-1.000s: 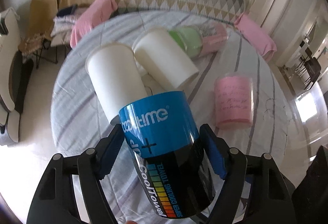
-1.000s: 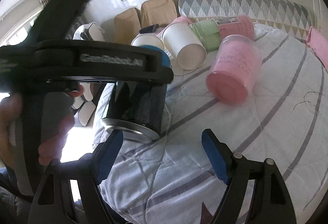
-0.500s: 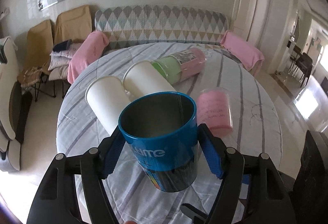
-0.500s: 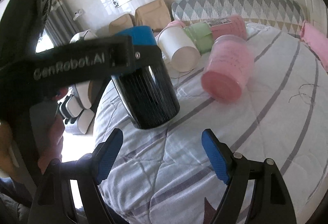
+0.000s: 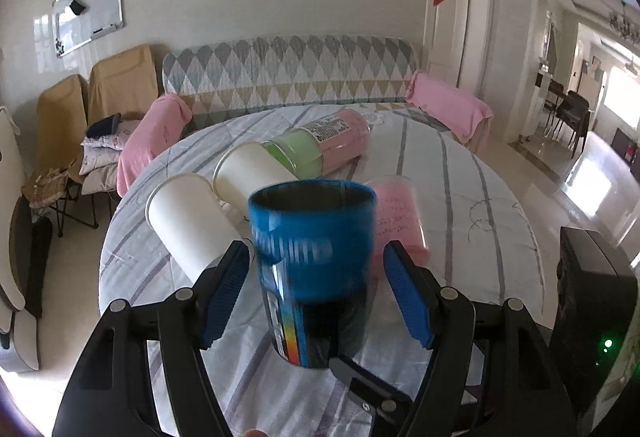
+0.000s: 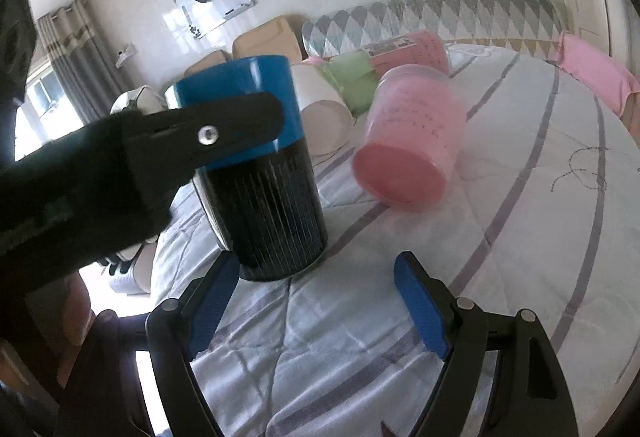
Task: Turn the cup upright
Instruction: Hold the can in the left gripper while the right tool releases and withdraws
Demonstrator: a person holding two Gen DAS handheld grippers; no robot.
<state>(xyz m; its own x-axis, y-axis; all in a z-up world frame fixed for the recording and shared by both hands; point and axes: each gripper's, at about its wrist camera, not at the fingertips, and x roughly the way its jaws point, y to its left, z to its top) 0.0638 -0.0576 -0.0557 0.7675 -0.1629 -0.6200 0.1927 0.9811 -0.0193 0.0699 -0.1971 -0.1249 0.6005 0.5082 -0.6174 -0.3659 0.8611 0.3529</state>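
Note:
A blue and black cup (image 5: 314, 269) stands upright on the striped tablecloth, its mouth up. My left gripper (image 5: 316, 293) is around it, jaws spread slightly wider than the cup, small gaps showing at both pads. In the right wrist view the cup (image 6: 264, 197) stands at left with the left gripper's finger across its blue band. My right gripper (image 6: 316, 305) is open and empty just in front of the cup, low over the cloth.
Two white paper cups (image 5: 188, 221) (image 5: 248, 173), a green and pink bottle (image 5: 320, 145) and a pink plastic cup (image 6: 412, 141) lie on their sides behind the blue cup. A black box (image 5: 592, 301) stands at right. The round table's edge (image 5: 108, 249) is at left.
The left gripper turned the blue cup from tilted on its side to upright, lowered it onto the table, and its jaws spread off the cup. The right gripper stayed open.

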